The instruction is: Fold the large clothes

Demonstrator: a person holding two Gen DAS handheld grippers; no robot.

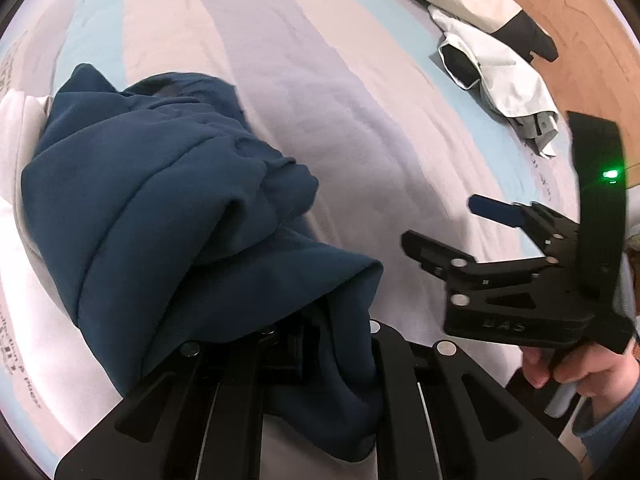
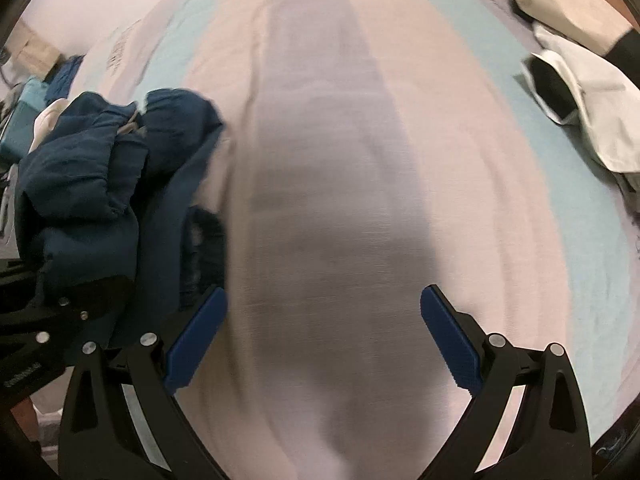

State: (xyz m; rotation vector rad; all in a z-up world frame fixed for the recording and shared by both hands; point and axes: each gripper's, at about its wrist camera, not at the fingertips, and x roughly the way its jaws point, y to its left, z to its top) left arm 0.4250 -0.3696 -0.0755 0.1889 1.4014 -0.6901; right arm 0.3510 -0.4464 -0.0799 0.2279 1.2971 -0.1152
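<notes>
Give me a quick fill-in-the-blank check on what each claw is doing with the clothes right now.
1. The dark blue fabric garment is gripped by the ______ claw.
2. The right claw has its jaws ______, holding nothing.
3. The white and black garment lies near the bed's ______ edge, untouched, in the left wrist view.
4. Both garments rest on a pastel ______ bedsheet.

Missing words: left; open; right; striped

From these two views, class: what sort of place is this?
Probably a bedroom: a striped bedsheet covers a wide soft surface, with a blue garment and pale clothes lying on it, and wooden floor beyond.
</notes>
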